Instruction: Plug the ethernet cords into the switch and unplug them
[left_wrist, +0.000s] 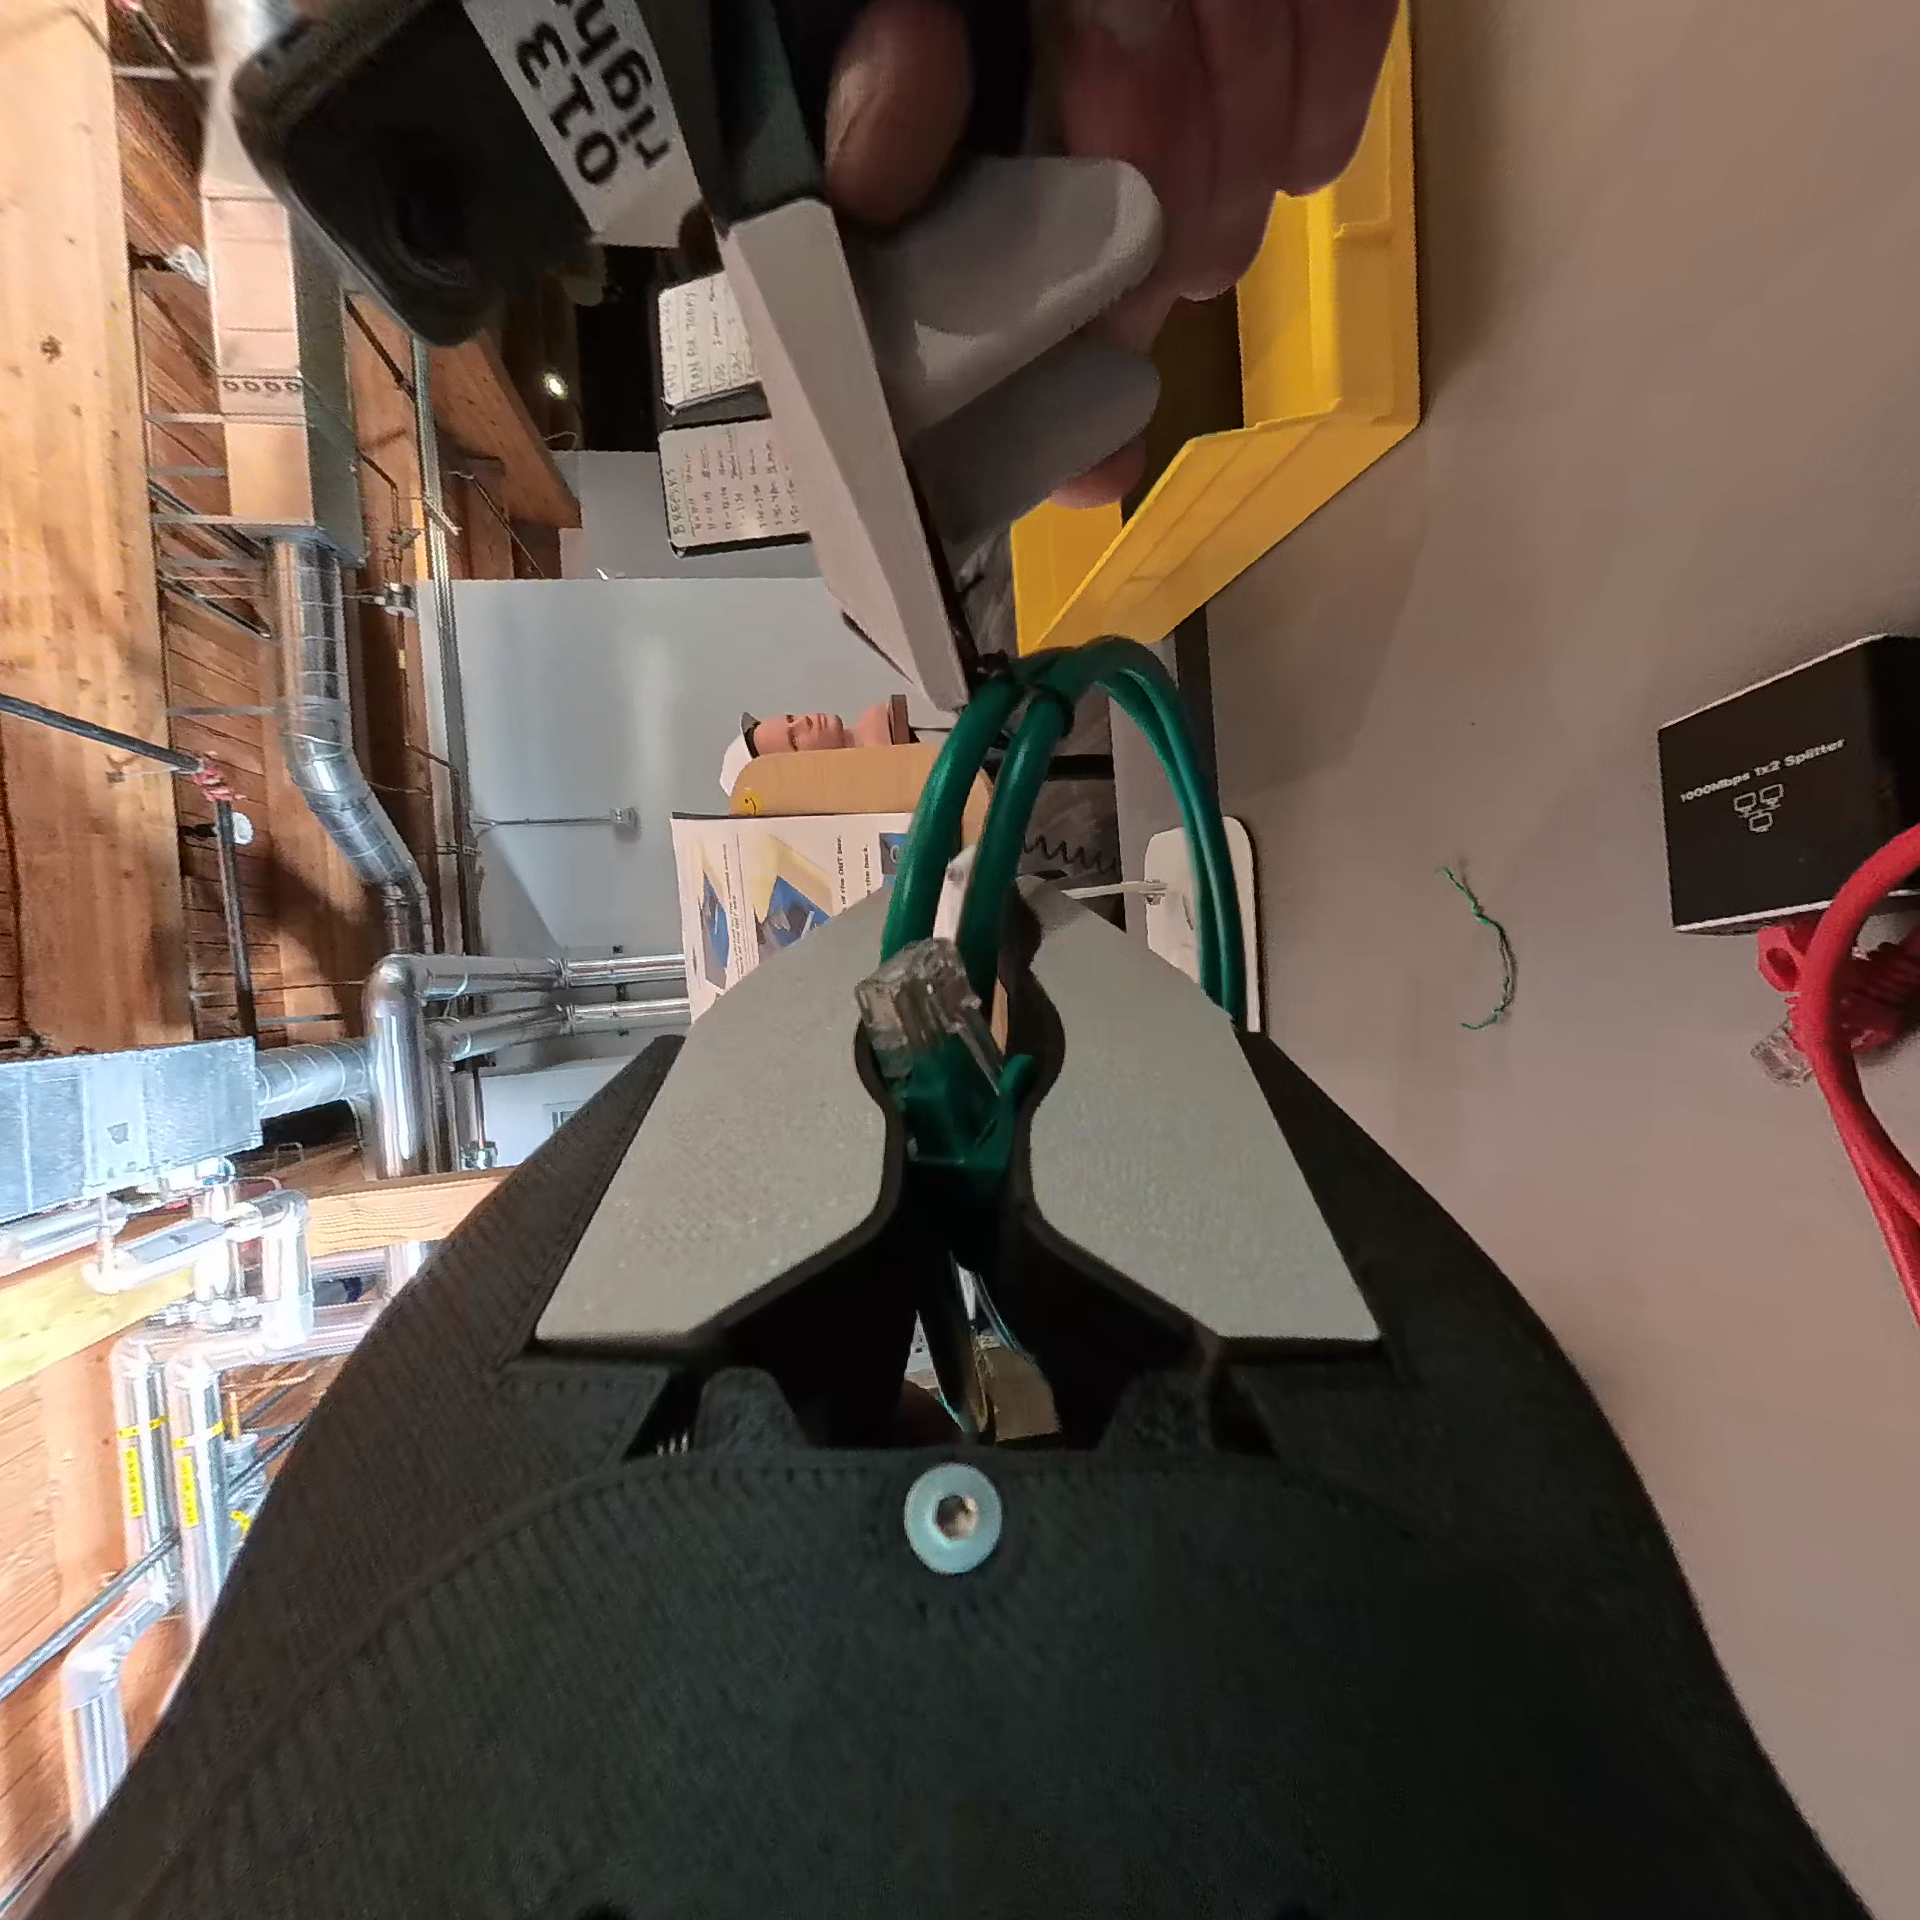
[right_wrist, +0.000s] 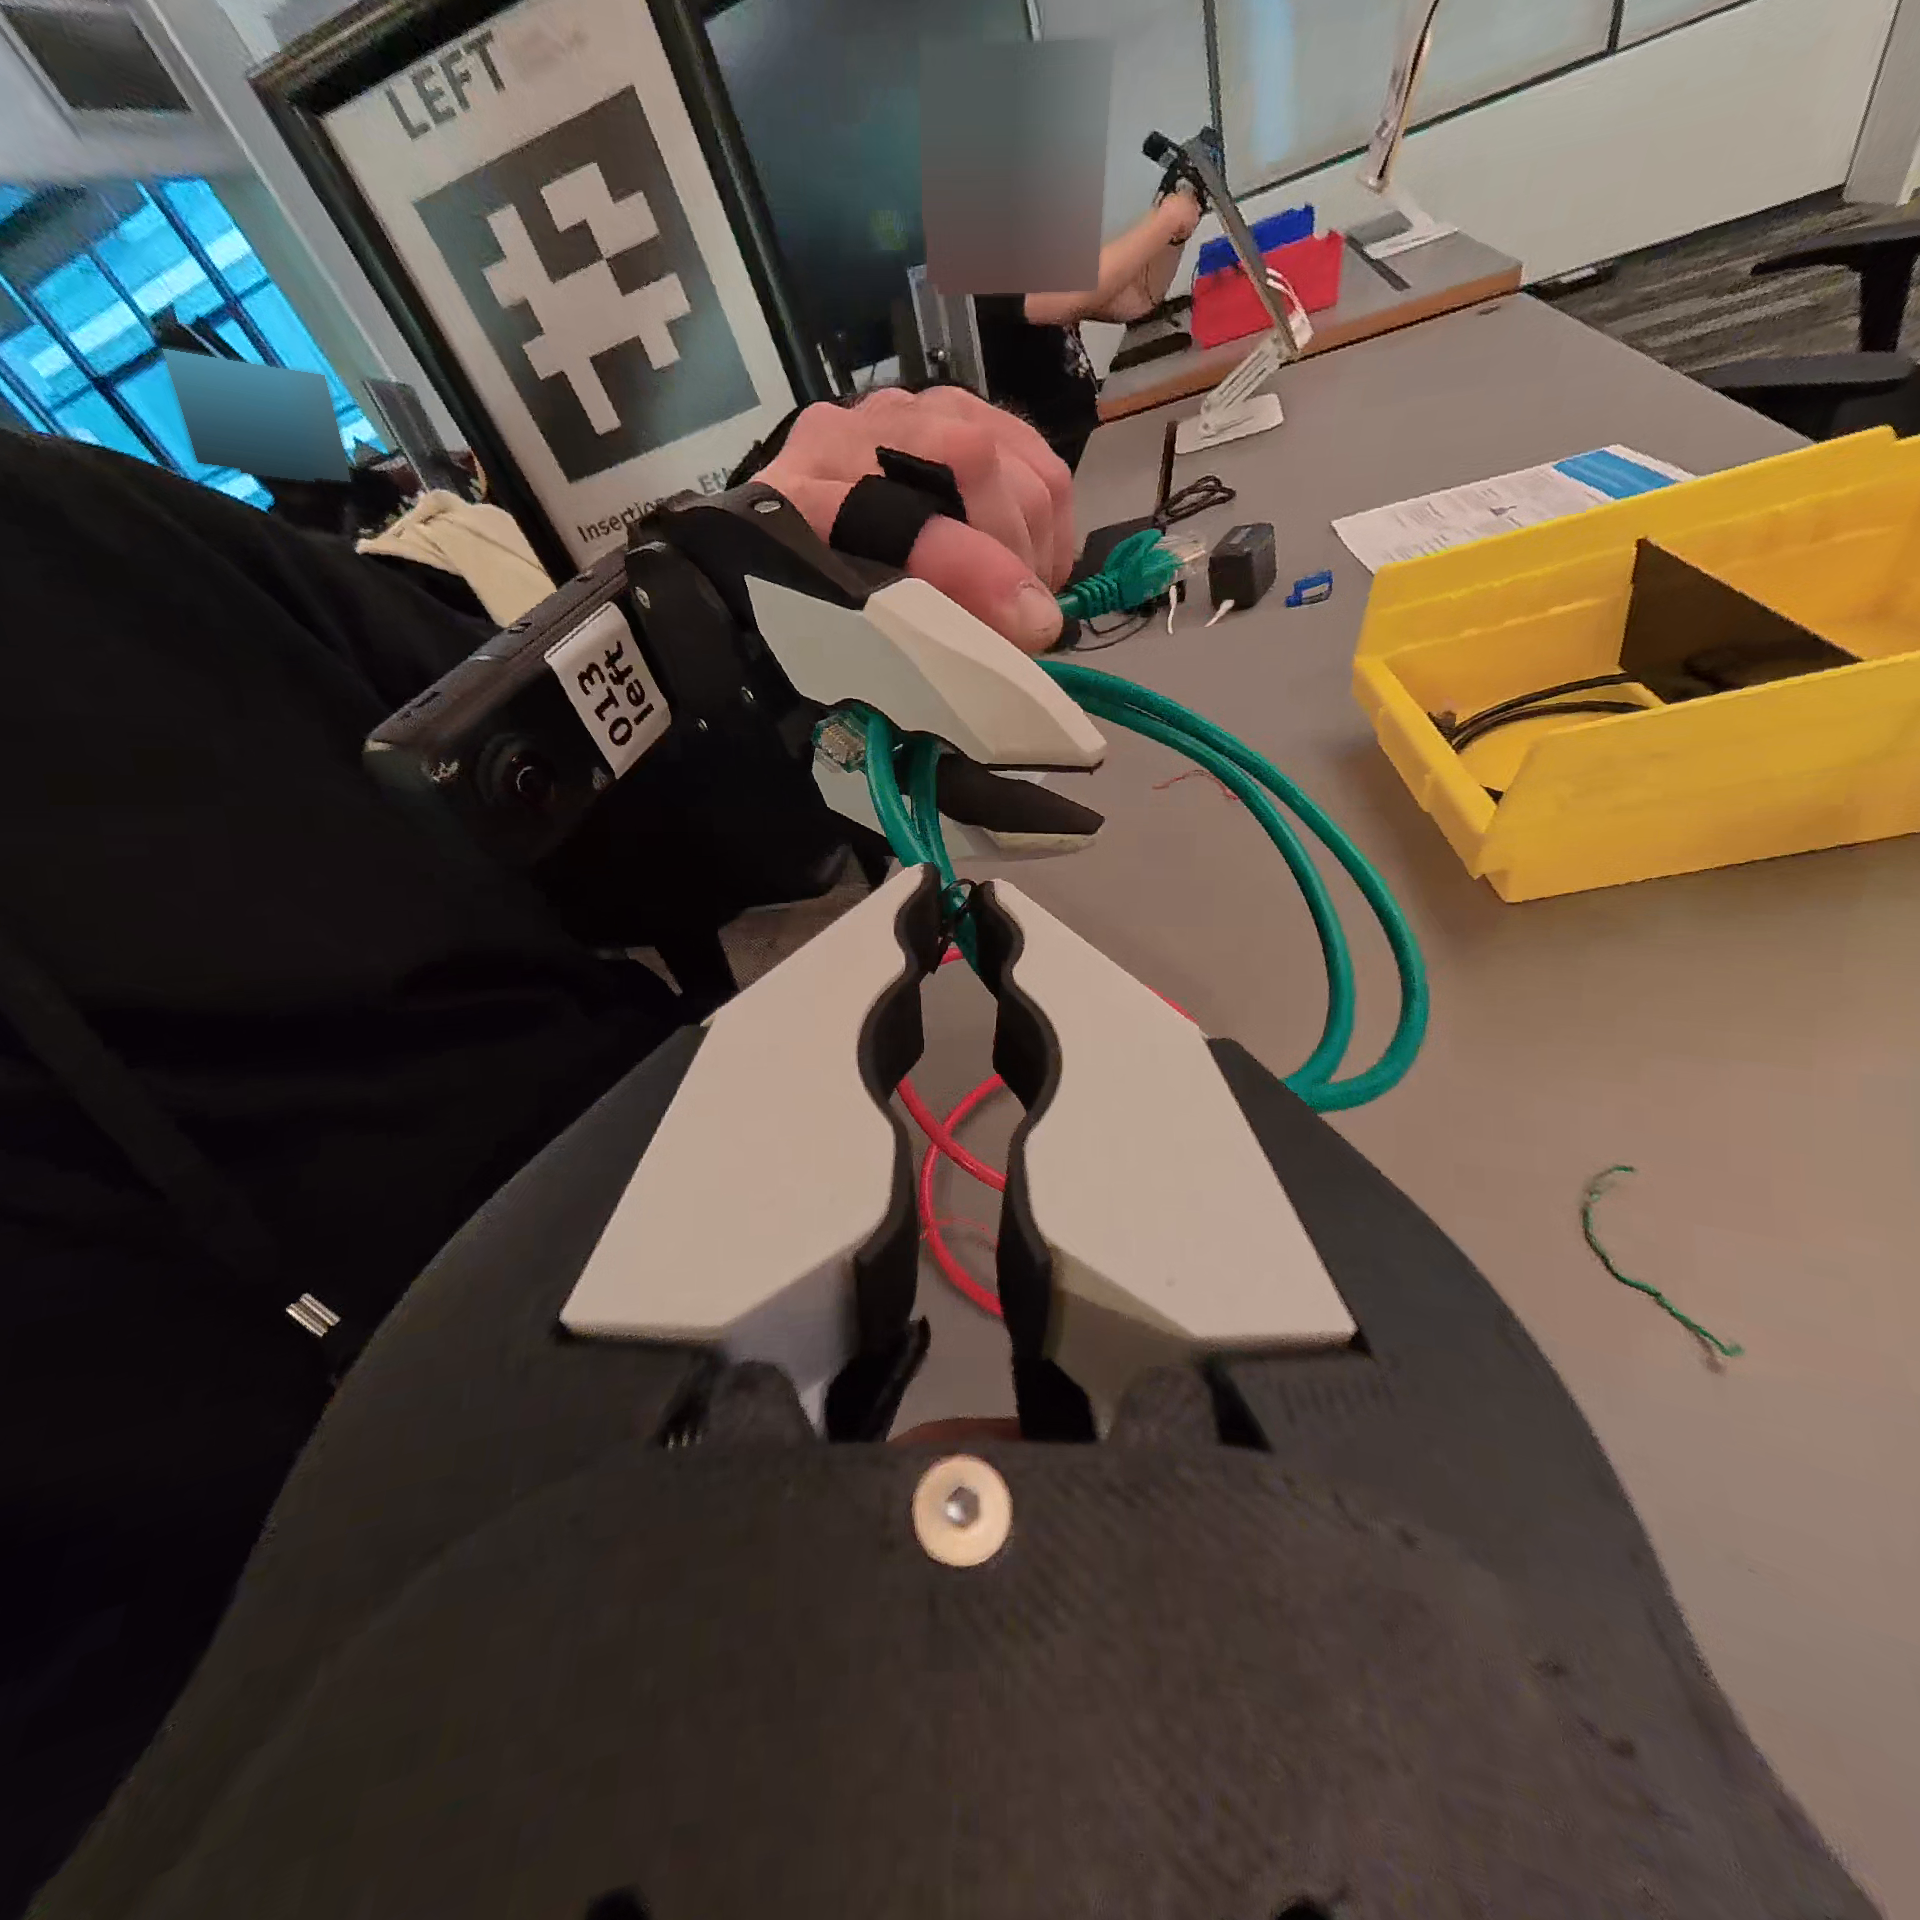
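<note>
Table (right_wrist: 1558, 1039) under me; yellow bin (right_wrist: 1621, 769) aside. Black switch (left_wrist: 1787, 800) on table, no cord in it that I see. I pinch green cord (right_wrist: 1351, 935) in left gripper (left_wrist: 961, 914) — jaws closed near plug (left_wrist: 920, 992). Right gripper (right_wrist: 956, 899), tips nearly shut, nips twist tie (right_wrist: 961, 896) — probably to unbundle coil.

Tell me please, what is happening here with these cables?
A person holds a claw in each hand. The left claw is shut on the coiled green ethernet cord, and the right claw pinches its tie. The red ethernet cord lies by the black switch, unplugged.
</note>
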